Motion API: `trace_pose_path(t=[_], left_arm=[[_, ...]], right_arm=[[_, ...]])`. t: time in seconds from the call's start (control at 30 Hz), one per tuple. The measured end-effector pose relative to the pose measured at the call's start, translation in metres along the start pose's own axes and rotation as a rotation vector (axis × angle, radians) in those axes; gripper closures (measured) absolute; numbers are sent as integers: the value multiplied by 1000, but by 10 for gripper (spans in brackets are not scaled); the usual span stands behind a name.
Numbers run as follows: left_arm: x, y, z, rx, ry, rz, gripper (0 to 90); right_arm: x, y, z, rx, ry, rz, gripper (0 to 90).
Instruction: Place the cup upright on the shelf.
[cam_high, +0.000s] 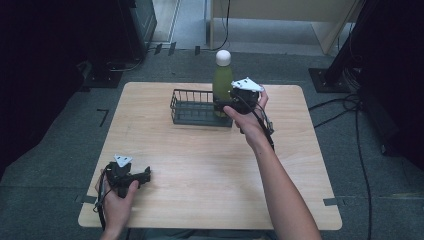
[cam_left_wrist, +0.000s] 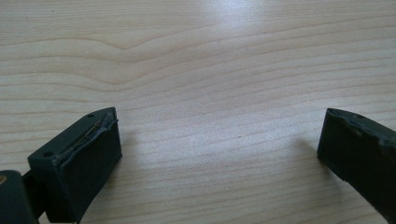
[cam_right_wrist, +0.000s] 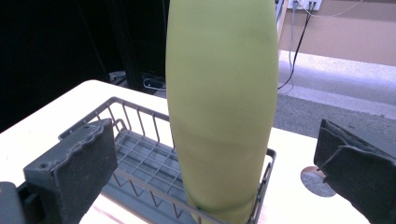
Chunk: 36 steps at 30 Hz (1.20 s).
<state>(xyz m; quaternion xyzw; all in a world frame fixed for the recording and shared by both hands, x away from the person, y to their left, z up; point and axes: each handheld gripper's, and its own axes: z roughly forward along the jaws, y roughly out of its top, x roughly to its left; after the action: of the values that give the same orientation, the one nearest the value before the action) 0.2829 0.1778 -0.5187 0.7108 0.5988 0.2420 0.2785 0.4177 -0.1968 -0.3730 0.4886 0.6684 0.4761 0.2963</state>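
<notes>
Right gripper (cam_high: 226, 102) sits at the far side of the table (cam_high: 210, 170), jaws wide apart, pads off the green bottle (cam_high: 222, 82). Nothing held. Bottle stands straight ahead of it, between the open jaws but clear of both, in the right gripper view (cam_right_wrist: 222, 107).

Key relation: bottle's long axis is vertical, white cap (cam_high: 223, 57) up, base inside the right end of the wire basket (cam_high: 192, 106). Gripper comes at it level from the near-right side, so the clean exit, as I read it, is straight back toward the near edge along the jaw line. Any sideways drift risks a pad clipping the body and tipping a tall, narrow thing whose only side support is a low rim.

Left gripper (cam_high: 145, 175) is at the near-left corner, resting low on the table, jaws also spread, empty. Well apart from basket and bottle; right hand is clearly the nearer one.

View differences: right gripper view gives the gap on each side of the bottle and shows its base seated against the basket's corner wires (cam_right_wrist: 140, 168); cap is cut off there. High view gives the cap, full upright stance and basket placement on the table, but the hand hides the pad clearance. Left gripper view shows bare wood grain (cam_left_wrist: 210, 70) between its pads.
</notes>
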Motion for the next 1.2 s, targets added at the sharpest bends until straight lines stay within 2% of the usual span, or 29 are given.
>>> trace_pose_path(t=[0.8,1.2], left_arm=[[0,0,0,0,0,1,0],[0,0,0,-2,1,-1,0]], right_arm=[[-12,-45,-42,19,11,-10,0],[-27,-70,-60,37,-16,-7,0]])
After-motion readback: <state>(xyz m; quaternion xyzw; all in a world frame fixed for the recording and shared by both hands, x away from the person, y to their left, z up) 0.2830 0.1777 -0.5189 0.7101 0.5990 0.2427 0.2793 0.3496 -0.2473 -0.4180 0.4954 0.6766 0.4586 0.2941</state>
